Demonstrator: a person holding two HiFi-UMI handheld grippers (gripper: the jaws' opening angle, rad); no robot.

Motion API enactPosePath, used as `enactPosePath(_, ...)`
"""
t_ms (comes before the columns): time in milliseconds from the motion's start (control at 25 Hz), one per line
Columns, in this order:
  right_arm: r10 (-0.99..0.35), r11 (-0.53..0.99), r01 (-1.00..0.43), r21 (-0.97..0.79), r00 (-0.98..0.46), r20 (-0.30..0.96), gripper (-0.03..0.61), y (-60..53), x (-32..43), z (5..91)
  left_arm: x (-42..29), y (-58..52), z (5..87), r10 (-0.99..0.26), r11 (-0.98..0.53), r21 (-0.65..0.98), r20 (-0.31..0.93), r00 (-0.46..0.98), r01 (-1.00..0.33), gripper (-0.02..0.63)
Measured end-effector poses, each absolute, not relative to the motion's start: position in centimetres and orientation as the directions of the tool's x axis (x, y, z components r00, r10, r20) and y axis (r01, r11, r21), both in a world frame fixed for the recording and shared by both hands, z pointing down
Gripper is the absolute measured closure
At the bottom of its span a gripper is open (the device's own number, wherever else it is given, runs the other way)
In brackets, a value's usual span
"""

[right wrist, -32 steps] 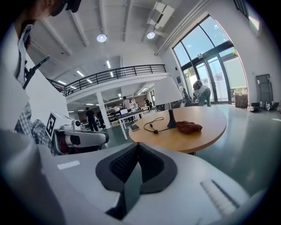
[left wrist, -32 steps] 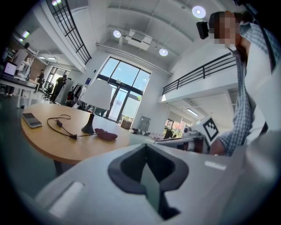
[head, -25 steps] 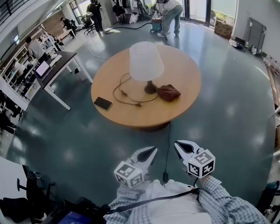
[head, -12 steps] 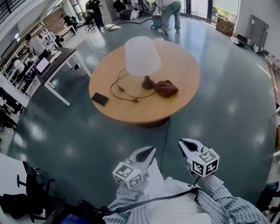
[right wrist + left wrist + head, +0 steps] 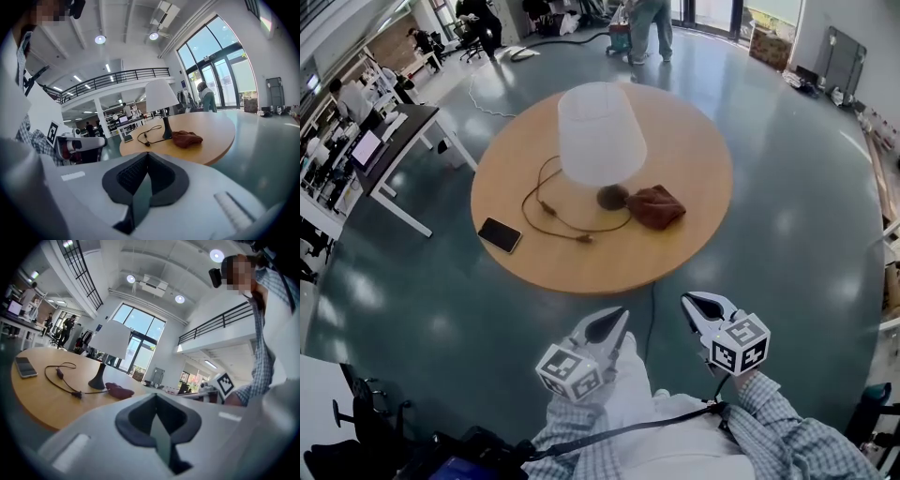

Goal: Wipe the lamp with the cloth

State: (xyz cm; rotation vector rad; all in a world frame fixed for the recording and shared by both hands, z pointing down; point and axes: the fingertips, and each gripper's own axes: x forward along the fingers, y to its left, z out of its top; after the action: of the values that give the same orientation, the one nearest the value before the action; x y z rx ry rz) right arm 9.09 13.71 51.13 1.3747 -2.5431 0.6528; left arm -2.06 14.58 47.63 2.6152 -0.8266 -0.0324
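Left hand-held gripper [image 5: 617, 321] closed; right [image 5: 694, 302] likewise.

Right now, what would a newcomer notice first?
A white-shaded lamp stands on the round wooden table, a brown cloth crumpled beside its base. Left of them lie a looped cord and a phone. The left tool and right tool, shut and empty, hang short of the table.

The lamp [image 5: 601, 131] stands near the middle of the table [image 5: 684, 141]. Its cord [image 5: 546, 212] loops out to the left of the base. The cloth [image 5: 656, 206] lies just right of the base. The phone [image 5: 499, 234] lies near the table's left near edge. The left gripper [image 5: 619, 317] and the right gripper [image 5: 688, 300] are side by side off the table's near edge. A desk [image 5: 398, 150] stands far left, and a person [image 5: 645, 23] beyond the table.
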Motion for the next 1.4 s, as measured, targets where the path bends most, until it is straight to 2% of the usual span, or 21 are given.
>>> enactPosePath(320, -0.771, 0.471, -0.837, -0.280, -0.544, 0.331, 0.575, 2.9, 6.0, 49.5, -4.4, 4.9, 46.9, -0.513, -0.774, 0.377, 0.096, 0.853, -0.508, 0.609)
enactPosePath(600, -0.769, 0.455, -0.847, -0.276, -0.529, 0.358, 0.575, -1.9, 4.6, 49.9, -5.8, -1.1, 46.6, -0.509, -0.769, 0.413, 0.067, 0.858, -0.489, 0.609)
enactPosePath(840, -0.764, 0.446, -0.852, -0.276, -0.523, 0.379, 0.575, -4.2, 4.9, 50.9, -5.8, -4.1, 47.9, -0.521, -0.737, 0.494, 0.019, 0.853, -0.462, 0.609)
enactPosePath(1080, -0.748, 0.458, -0.845, -0.276, -0.534, 0.393, 0.575, -6.0, 6.2, 50.8, -6.7, -8.0, 46.7, -0.635, -0.606, 0.666, -0.075, 0.769, -0.435, 0.609)
enactPosePath(1200, -0.736, 0.481, -0.832, -0.275, -0.554, 0.389, 0.575, -6.8, 6.9, 50.6, -5.9, -8.6, 47.6, -0.628, -0.610, 0.686, -0.114, 0.770, -0.396, 0.612)
enactPosePath(1280, -0.730, 0.499, -0.824, -0.270, -0.567, 0.381, 0.575, -7.6, 7.3, 50.5, -4.9, -8.9, 47.6, -0.623, -0.607, 0.693, -0.110, 0.775, -0.390, 0.580)
enactPosePath(1400, -0.720, 0.518, -0.813, -0.267, -0.583, 0.376, 0.575, -8.4, 7.9, 50.4, -3.9, -9.4, 47.1, -0.625, -0.596, 0.719, -0.135, 0.769, -0.358, 0.478)
